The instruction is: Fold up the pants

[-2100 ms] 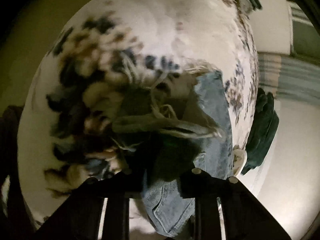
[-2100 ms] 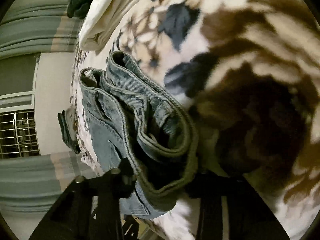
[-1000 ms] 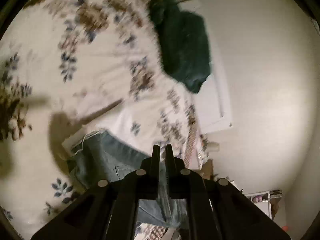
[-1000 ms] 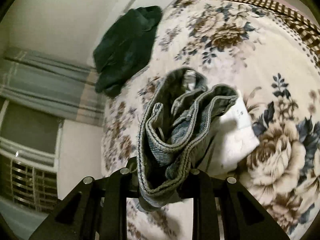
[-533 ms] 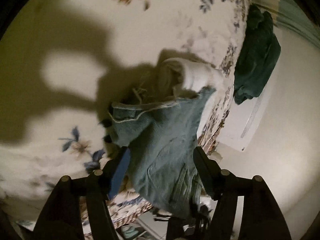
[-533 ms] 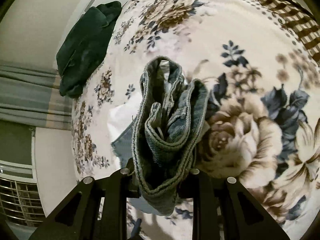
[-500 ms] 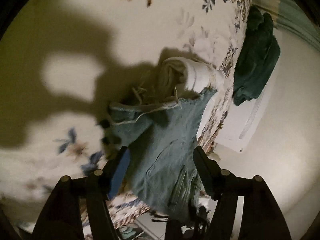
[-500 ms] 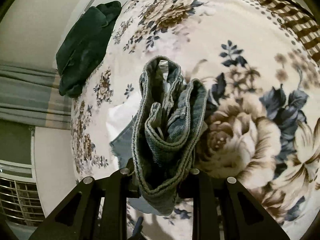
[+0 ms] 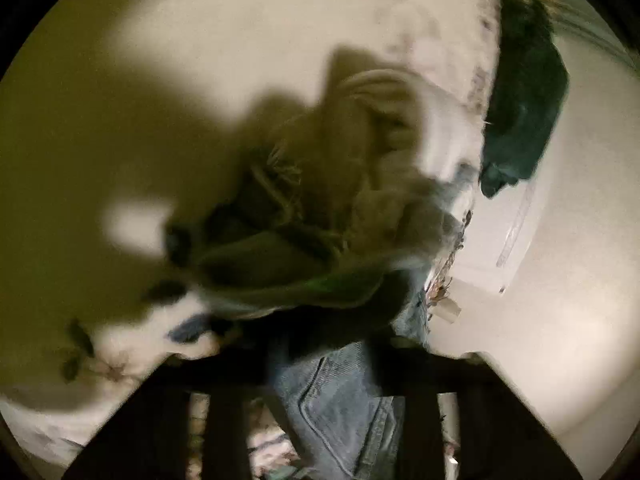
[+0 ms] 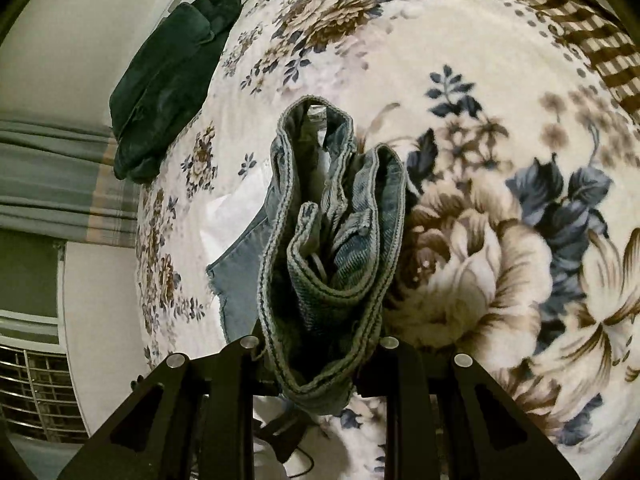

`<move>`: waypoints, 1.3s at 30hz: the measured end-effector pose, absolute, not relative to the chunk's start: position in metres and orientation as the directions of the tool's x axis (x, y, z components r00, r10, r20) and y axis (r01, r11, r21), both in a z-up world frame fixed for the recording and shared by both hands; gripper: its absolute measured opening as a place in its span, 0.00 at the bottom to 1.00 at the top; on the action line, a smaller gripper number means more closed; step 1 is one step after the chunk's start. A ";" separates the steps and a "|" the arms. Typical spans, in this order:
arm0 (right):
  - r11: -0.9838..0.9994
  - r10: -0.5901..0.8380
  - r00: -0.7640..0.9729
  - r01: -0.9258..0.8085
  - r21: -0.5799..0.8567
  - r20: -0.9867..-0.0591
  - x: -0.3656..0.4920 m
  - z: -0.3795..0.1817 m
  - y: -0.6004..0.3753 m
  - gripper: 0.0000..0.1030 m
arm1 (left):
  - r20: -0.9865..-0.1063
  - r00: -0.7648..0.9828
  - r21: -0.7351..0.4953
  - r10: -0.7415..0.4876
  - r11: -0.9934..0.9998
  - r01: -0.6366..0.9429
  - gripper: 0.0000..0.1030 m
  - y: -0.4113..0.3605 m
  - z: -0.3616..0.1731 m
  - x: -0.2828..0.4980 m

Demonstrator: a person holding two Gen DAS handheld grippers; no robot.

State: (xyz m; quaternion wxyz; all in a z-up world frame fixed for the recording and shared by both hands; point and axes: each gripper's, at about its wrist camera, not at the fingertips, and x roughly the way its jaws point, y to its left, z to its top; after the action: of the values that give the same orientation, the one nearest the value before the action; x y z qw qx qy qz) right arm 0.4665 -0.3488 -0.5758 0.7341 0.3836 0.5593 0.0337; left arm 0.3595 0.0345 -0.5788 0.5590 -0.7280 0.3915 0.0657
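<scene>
Your right hand-held gripper (image 10: 318, 354) clamps the bunched waistband of the faded blue denim pants (image 10: 332, 240), mid-frame above the floral bed blanket (image 10: 480, 80); your left hand-held gripper (image 9: 320, 360) pinches denim too (blurred). Heavy, floppy cloth: grip thick seams.

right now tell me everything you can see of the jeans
The jeans are light-blue, faded denim with stitched seams and a frayed raw hem. The right gripper is shut on the bunched waistband, its thick edge folded in loops that stand up above the floral blanket. The left gripper pinches the other end, where a back pocket shows; that view is blurred. A flap hangs down over something white.
</scene>
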 end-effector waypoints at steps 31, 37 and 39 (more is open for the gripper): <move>0.616 0.542 0.598 0.196 0.763 -0.591 0.592 -0.474 -0.324 0.24 | -0.389 0.796 -0.917 -0.463 0.279 -0.286 0.03 0.094 -0.415 0.523; 0.621 0.537 0.478 0.333 0.709 -0.695 0.560 -0.584 -0.330 0.24 | -0.566 0.679 -0.823 -0.468 0.276 -0.496 0.03 0.097 -0.521 0.470; 0.604 0.530 0.453 0.391 0.694 -0.717 0.538 -0.621 -0.336 0.24 | -0.576 0.669 -0.816 -0.469 0.291 -0.499 0.03 0.096 -0.531 0.459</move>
State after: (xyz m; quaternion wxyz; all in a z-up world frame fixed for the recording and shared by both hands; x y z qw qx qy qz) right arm 0.5378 -0.3363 -0.6211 0.7287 0.4421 0.5208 0.0479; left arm 0.4588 0.0964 -0.5305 0.6929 -0.5953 0.4066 0.0105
